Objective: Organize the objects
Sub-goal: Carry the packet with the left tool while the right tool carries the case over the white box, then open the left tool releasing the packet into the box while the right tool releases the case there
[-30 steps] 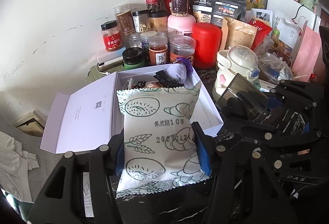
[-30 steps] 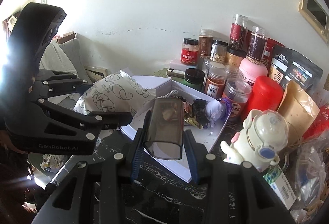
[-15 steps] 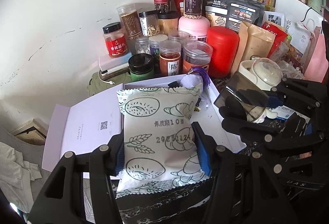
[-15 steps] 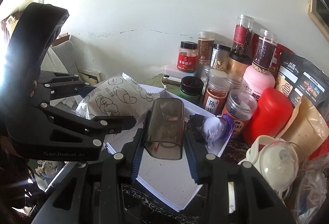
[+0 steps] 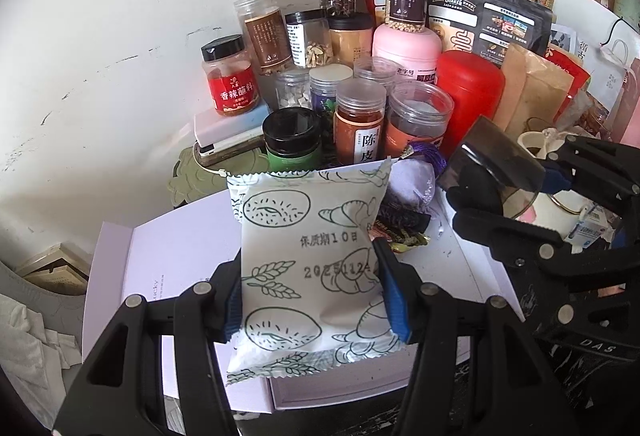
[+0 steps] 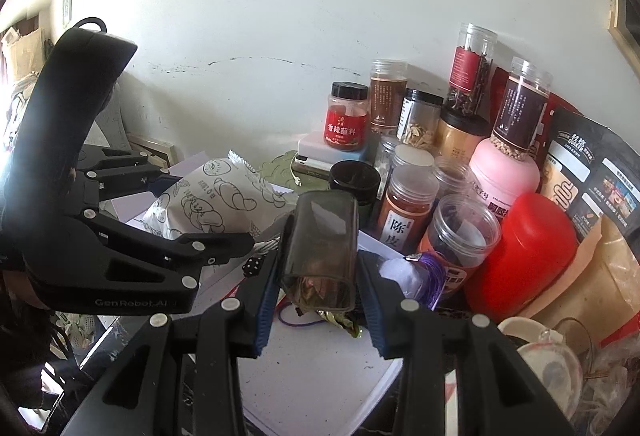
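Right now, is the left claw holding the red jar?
No, the left claw is shut on a white snack bag; the red jar stands behind among other jars.

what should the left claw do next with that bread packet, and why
Probably lower the bread packet into the open white box and release it. The left claw grips the packet right above the box, whose near floor is bare, with only wrappers at the far end. The right claw, holding a smoky plastic cover, hovers over the box too, so keep left.
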Available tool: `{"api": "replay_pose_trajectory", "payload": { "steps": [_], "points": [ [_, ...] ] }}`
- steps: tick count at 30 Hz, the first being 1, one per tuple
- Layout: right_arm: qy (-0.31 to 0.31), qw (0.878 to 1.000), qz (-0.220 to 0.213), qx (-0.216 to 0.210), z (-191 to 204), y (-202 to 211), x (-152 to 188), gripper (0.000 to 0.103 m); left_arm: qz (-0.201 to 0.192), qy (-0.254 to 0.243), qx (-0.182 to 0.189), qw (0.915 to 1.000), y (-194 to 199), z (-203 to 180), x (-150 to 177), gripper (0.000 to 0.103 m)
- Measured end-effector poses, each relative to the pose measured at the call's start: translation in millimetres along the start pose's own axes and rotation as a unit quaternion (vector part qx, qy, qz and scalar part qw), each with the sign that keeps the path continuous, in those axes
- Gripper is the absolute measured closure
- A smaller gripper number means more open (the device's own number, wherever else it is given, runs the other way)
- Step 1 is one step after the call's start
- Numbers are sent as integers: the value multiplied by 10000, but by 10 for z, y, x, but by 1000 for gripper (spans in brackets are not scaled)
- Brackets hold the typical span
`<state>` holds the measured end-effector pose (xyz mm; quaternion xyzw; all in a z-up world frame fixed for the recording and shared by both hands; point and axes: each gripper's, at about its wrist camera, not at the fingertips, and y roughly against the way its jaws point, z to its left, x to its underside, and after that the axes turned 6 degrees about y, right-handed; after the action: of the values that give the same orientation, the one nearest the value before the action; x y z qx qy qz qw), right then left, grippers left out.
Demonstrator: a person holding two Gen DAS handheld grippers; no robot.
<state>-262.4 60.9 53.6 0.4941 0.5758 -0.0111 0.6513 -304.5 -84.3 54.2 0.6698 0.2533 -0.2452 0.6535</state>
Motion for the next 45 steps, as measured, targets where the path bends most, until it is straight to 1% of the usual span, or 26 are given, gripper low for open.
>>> {"api": "replay_pose_trajectory", "payload": {
  "steps": [6, 10, 12, 16, 21, 23, 25, 28, 32, 37, 42, 45],
  "points": [
    [-6, 10000, 39, 54, -73, -223, -94, 65, 119, 6, -53, 9999, -289, 114, -119, 49],
    [-17, 9997, 198, 171, -121, -401, -114, 65, 193, -10, -83, 9998, -457, 176, -193, 49],
    [-51, 9996, 247, 145, -150, -481, -119, 65, 220, -29, -95, 9997, -526, 196, -227, 49],
    [-62, 9995, 297, 131, -171, -584, -124, 65, 281, -24, 87, 9996, -646, 243, -292, 49],
    [-104, 9990, 415, 139, -209, -735, -132, 65, 378, -191, 33, 9991, -795, 252, -350, 49],
    [-96, 9982, 515, 277, -217, -810, -130, 65, 449, -243, 67, 9987, -863, 246, -368, 49],
    [-42, 9977, 589, 344, -223, -885, -124, 65, 530, -320, 83, 9980, -938, 233, -380, 49],
    [-67, 9972, 688, 297, -252, -971, -103, 65, 629, -476, 92, 9968, -1039, 195, -389, 49],
    [-204, 9958, 861, 224, -309, -1092, -52, 65, 777, -565, 120, 9953, -1175, 170, -401, 49],
    [-247, 9941, 1031, 219, -323, -1215, 11, 65, 993, -514, 207, 9935, -1352, 186, -361, 49],
    [-316, 9921, 1165, 338, -368, -1302, 46, 65, 933, -724, 75, 9930, -1401, 118, -314, 49],
    [-393, 9908, 1247, 345, -399, -1341, 81, 65, 922, -716, 61, 9931, -1426, 107, -307, 49]
  ]
}}
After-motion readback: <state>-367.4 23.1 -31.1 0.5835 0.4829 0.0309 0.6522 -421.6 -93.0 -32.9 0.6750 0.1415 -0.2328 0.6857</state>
